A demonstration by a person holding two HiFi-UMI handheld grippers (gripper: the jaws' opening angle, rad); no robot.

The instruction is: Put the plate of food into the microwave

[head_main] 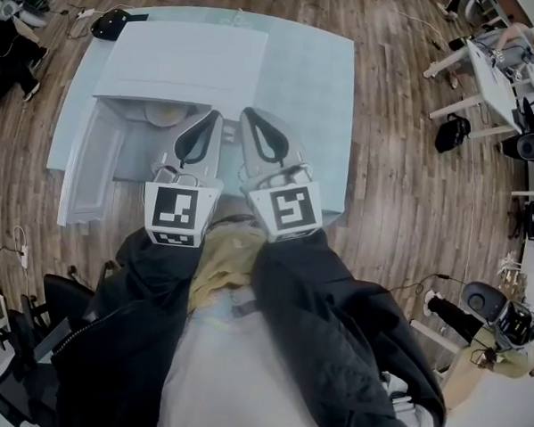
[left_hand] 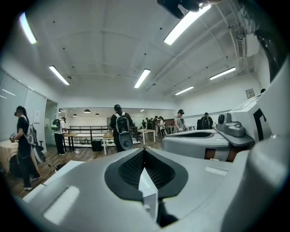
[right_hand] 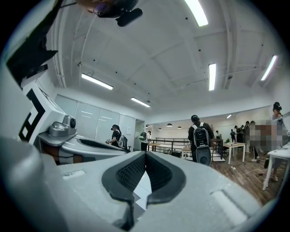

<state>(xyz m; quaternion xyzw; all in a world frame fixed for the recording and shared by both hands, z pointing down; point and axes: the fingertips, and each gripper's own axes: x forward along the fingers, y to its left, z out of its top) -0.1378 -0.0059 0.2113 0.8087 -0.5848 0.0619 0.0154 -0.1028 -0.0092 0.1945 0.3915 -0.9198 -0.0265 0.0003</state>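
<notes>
In the head view the white microwave [head_main: 183, 65] stands on a pale blue table [head_main: 318, 89], and its door [head_main: 91, 173] hangs open at the left. In the open mouth shows the rim of a round pale plate [head_main: 165, 113]; I cannot make out any food on it. My left gripper [head_main: 213, 118] and right gripper [head_main: 247, 116] are side by side in front of the opening, close to my body. Both point level and hold nothing. In the left gripper view the jaws of the left gripper [left_hand: 144, 152] meet. In the right gripper view the right gripper [right_hand: 145, 155] is likewise shut.
Wooden floor surrounds the table. Desks and chairs [head_main: 492, 71] stand at the right, and a black office chair [head_main: 41, 327] is at my left. Several people with backpacks [left_hand: 120, 129] stand far off in the room.
</notes>
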